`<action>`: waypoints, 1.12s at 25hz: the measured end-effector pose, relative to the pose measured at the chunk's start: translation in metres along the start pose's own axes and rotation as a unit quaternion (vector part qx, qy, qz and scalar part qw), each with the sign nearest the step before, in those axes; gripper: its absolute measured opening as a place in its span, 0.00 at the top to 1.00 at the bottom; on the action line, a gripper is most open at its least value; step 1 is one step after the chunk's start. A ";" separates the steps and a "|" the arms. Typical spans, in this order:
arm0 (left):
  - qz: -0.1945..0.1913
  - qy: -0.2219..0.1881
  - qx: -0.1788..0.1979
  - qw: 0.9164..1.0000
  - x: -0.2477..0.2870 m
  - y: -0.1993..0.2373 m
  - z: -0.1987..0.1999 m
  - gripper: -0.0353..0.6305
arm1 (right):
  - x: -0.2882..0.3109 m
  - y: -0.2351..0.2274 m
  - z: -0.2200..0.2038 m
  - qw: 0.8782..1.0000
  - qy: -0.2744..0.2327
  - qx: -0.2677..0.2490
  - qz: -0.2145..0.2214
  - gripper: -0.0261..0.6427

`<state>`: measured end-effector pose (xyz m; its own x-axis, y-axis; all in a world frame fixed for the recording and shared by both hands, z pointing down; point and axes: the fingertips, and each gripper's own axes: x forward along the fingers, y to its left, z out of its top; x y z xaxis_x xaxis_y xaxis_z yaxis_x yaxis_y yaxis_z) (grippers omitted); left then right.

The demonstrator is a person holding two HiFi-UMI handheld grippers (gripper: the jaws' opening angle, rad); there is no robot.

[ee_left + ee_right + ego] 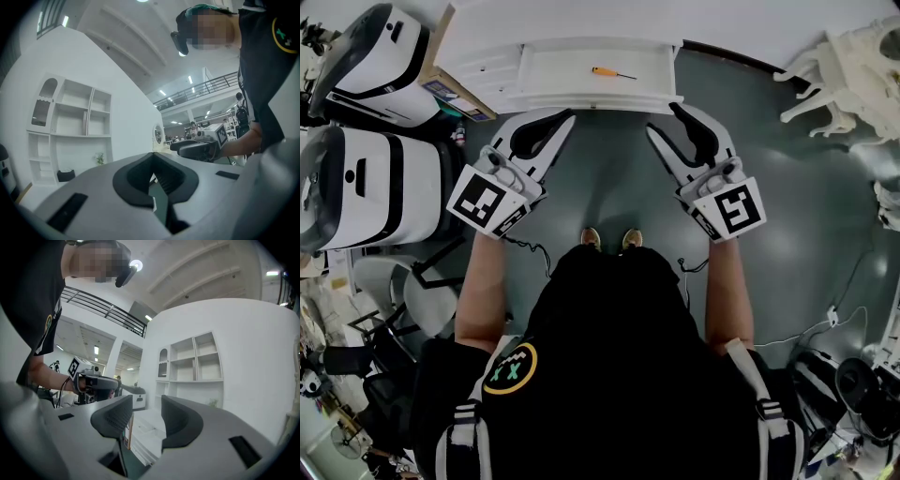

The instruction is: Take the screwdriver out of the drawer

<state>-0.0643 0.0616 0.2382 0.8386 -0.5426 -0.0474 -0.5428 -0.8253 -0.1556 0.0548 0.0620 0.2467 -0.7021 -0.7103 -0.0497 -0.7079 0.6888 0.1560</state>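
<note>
Left gripper: jaws closed tip to tip with nothing between them, held level just short of the open drawer. Screwdriver: lies flat on the drawer floor, orange handle to the left and thin shaft to the right, apart from both grippers. We judge it light, stiff and apt to roll. We would take it across the handle, since the shaft looks too slim and slick. Right gripper: jaws narrowly apart, empty.
</note>
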 end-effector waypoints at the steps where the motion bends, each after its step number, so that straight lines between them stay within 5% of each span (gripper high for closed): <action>1: 0.001 0.000 0.000 1.000 -0.001 0.000 0.000 0.92 | 0.000 0.000 0.000 1.000 0.000 0.000 0.001 0.62; 16: 0.011 0.004 0.001 1.000 -0.007 0.001 -0.003 0.92 | -0.005 -0.003 -0.005 1.000 -0.002 0.005 -0.009 0.11; 28: 0.018 0.016 0.008 1.000 0.004 -0.001 -0.004 0.92 | -0.016 -0.023 -0.010 1.000 -0.001 0.000 -0.024 0.09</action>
<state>-0.0603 0.0599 0.2426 0.8161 -0.5776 -0.0219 -0.5723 -0.8022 -0.1701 0.0831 0.0558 0.2536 -0.6672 -0.7425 -0.0599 -0.7411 0.6535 0.1542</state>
